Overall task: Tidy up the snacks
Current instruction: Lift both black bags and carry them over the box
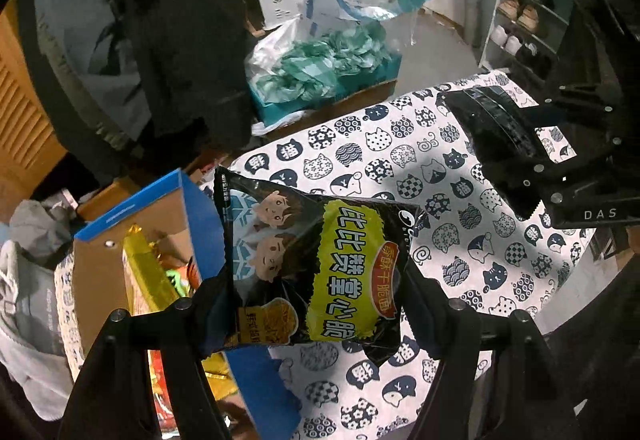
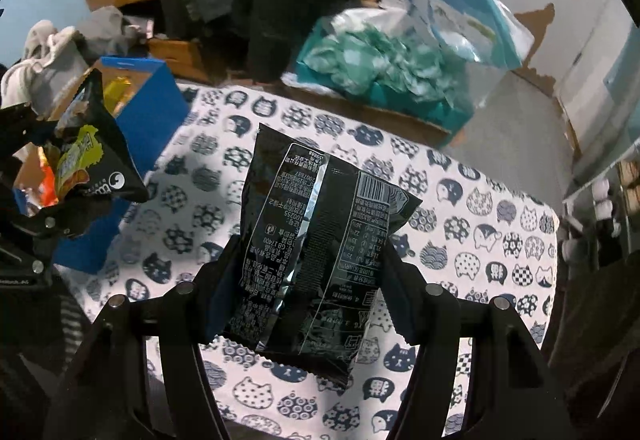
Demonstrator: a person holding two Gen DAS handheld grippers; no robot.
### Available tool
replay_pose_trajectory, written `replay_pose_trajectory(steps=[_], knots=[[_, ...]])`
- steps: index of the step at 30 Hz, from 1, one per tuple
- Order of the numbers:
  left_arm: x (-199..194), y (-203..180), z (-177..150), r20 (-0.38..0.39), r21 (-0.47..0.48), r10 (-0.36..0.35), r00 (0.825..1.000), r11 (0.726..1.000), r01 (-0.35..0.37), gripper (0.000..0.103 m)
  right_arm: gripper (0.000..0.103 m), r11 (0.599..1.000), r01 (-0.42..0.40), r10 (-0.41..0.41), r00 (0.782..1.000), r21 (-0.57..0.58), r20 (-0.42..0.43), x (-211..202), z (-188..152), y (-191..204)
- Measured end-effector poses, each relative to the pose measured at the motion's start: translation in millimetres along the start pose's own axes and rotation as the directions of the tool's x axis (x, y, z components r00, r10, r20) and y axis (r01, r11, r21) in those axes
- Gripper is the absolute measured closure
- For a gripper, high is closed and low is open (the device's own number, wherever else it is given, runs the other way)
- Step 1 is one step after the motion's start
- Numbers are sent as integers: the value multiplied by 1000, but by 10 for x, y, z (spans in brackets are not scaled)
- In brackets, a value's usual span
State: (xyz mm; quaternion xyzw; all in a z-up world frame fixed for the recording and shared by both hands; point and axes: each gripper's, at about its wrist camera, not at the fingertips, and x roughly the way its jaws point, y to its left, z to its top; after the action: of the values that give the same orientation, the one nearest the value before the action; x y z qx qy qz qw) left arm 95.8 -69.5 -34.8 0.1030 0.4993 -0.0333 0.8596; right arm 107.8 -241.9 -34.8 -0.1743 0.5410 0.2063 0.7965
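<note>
Snack packets sit clamped in both my grippers above the cat-print tablecloth (image 2: 460,208): my left gripper (image 1: 304,304) pinches the black-and-yellow noodle-snack packet (image 1: 312,268) face-up over the table's edge, beside the open blue box (image 1: 132,208) of snacks. My right gripper (image 2: 308,280) grips a second black packet (image 2: 316,240), printed back showing. Only my right view shows open cloth running to the far edge, with the teal-filled carton (image 2: 380,80) beyond.

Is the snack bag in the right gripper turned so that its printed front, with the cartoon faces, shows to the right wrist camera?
No, the snack bag shows its back, with barcode and small print.
</note>
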Motion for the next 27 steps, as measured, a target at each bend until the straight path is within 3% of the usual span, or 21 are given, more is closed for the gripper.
replay_pose_trajectory(steps=[16, 27], knots=[[-221, 442, -300, 31, -74, 20, 999, 997, -18, 28, 39, 994, -65, 68, 997, -87, 34, -116, 333, 605], [-303, 1019, -626, 37, -157, 65, 997, 986, -59, 28, 39, 982, -124, 129, 991, -145, 21, 49, 730, 1172]])
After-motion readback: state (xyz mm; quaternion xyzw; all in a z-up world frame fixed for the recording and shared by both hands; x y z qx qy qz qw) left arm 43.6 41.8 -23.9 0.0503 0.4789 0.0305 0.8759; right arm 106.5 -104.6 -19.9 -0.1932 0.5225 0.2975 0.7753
